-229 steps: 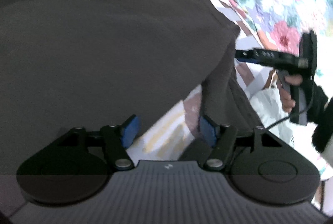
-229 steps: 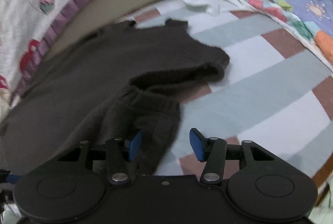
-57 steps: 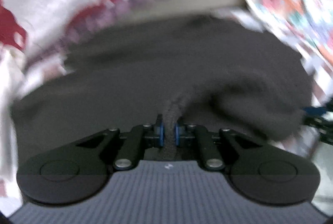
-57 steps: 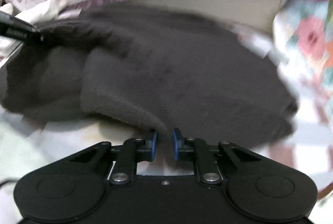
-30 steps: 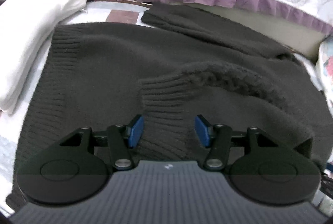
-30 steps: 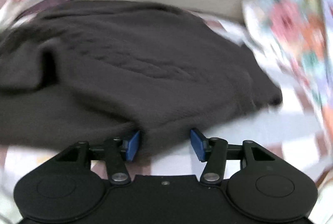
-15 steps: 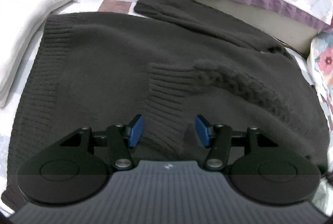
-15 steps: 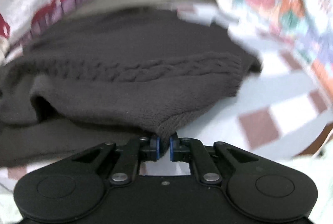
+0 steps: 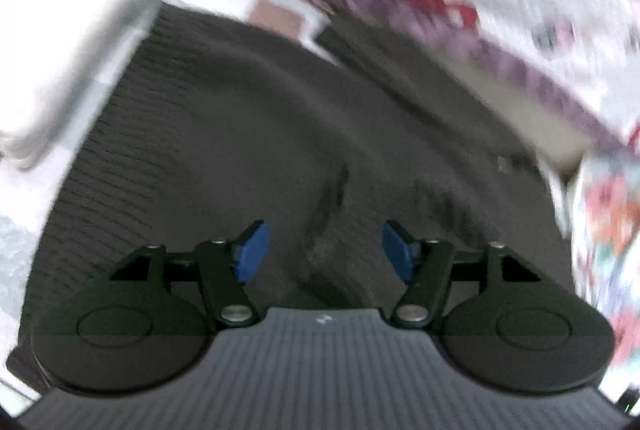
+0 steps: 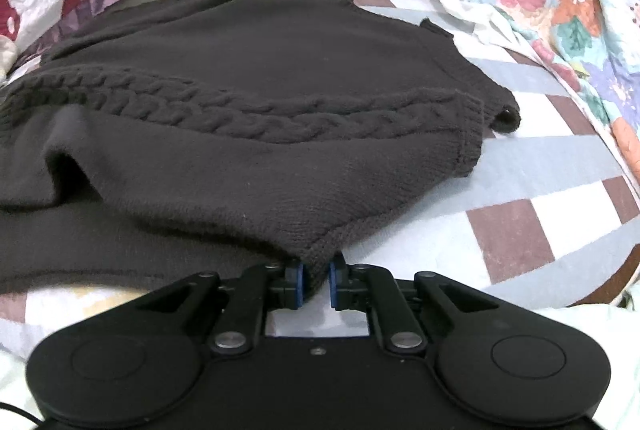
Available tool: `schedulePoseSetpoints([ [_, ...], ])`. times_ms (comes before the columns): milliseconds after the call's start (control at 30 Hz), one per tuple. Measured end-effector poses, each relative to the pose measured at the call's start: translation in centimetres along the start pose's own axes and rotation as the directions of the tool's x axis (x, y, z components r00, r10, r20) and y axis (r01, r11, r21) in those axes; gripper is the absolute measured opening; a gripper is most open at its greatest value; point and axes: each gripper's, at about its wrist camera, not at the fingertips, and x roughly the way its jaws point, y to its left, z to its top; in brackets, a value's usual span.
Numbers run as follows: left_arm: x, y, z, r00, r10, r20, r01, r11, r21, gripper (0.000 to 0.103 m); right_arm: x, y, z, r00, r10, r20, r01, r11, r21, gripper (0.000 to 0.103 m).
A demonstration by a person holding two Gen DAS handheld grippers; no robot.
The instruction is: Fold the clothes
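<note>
The right gripper [image 10: 314,284] pinches a seam corner of the dark sweater [image 10: 256,78], though its jaws are opening slightly with the knit between them. The sweater lies spread on the checked bedsheet [image 10: 552,166], its cable-knit sleeve [image 10: 248,110] folded across toward nine o'clock. The left gripper [image 9: 324,250] hangs over the sweater's body, jaws opening, nothing between them. I think the corner should be carried low and slowly toward twelve o'clock, so the sleeve does not slide off.

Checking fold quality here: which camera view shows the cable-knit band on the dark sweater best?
The right wrist view: the cable-knit band runs sharp across the dark sweater, above the right gripper pinching its edge. The left wrist view is motion-blurred; the knit there shows only as faint dark streaks.
</note>
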Motion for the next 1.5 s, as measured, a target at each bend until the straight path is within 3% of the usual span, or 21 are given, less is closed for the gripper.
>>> schedulePoseSetpoints([
  [200,2.9,-1.3,-1.6,0.994,0.077,-0.072,-0.077,0.997,0.003,0.067,-0.1,0.2,-0.3,1.000,-0.003,0.026,0.004,0.998,-0.057,0.013],
  [367,3.3,-2.1,-1.6,0.989,0.144,-0.012,-0.144,0.989,0.031,0.069,0.0,0.1,-0.4,0.999,0.007,0.033,-0.005,0.998,-0.059,0.014],
  [533,4.1,-3.1,-2.1,0.985,0.173,-0.002,-0.172,0.979,0.105,0.070,0.0,-0.1,-0.6,0.999,0.021,0.040,-0.019,0.998,-0.058,0.015],
  [667,4.6,-4.7,-3.2,0.971,0.233,0.054,-0.239,0.951,0.198,0.070,-0.1,-0.2,-0.8,0.998,0.030,0.047,-0.028,0.998,-0.049,0.015],
  [767,5.3,-5.6,-3.7,0.971,0.228,0.076,-0.240,0.938,0.249,0.070,-0.2,-0.3,-0.9,0.998,0.042,0.054,-0.039,0.998,-0.042,0.015],
  [833,5.6,-6.0,-3.9,0.971,0.219,0.101,-0.238,0.933,0.271,0.063,-0.2,-0.3,-1.0,0.997,0.050,0.058,-0.048,0.998,-0.046,0.015],
  [867,5.5,-6.3,-3.9,0.969,0.216,0.120,-0.242,0.925,0.293,0.049,-0.2,-0.4,-1.0,0.997,0.056,0.059,-0.053,0.997,-0.051,0.016],
  [900,5.1,-6.7,-4.0,0.969,0.202,0.144,-0.239,0.914,0.327,0.014,-0.2,-0.4,-1.0,0.996,0.061,0.061,-0.058,0.997,-0.055,0.016],
  [967,3.9,-7.7,-4.1,0.966,0.162,0.202,-0.230,0.894,0.384,0.015,-0.2,-0.6,-1.2,0.995,0.074,0.065,-0.070,0.996,-0.058,0.016],
  [1100,1.9,-8.1,-3.2,0.920,0.174,0.351,-0.317,0.856,0.408,0.015,-0.3,-0.9,-1.4,0.993,0.095,0.075,-0.089,0.993,-0.076,0.016],
  [1167,1.2,-7.8,-2.4,0.895,0.186,0.405,-0.353,0.851,0.389,0.015,-0.2,-1.0,-1.5,0.991,0.104,0.078,-0.097,0.991,-0.091,0.017],
  [1200,1.1,-7.6,-2.1,0.891,0.189,0.412,-0.357,0.853,0.381,0.015,-0.2,-1.0,-1.5,0.991,0.109,0.080,-0.101,0.990,-0.099,0.018],
  [1367,3.7,-6.0,-2.2,0.888,0.270,0.373,-0.407,0.838,0.364,0.015,-0.1,-0.9,-1.7,0.989,0.118,0.089,-0.104,0.984,-0.147,0.019],
  [1500,5.2,-4.7,-2.3,0.902,0.297,0.313,-0.397,0.857,0.329,0.015,0.1,-1.3,-1.8,0.987,0.129,0.090,-0.115,0.982,-0.150,0.019],
])
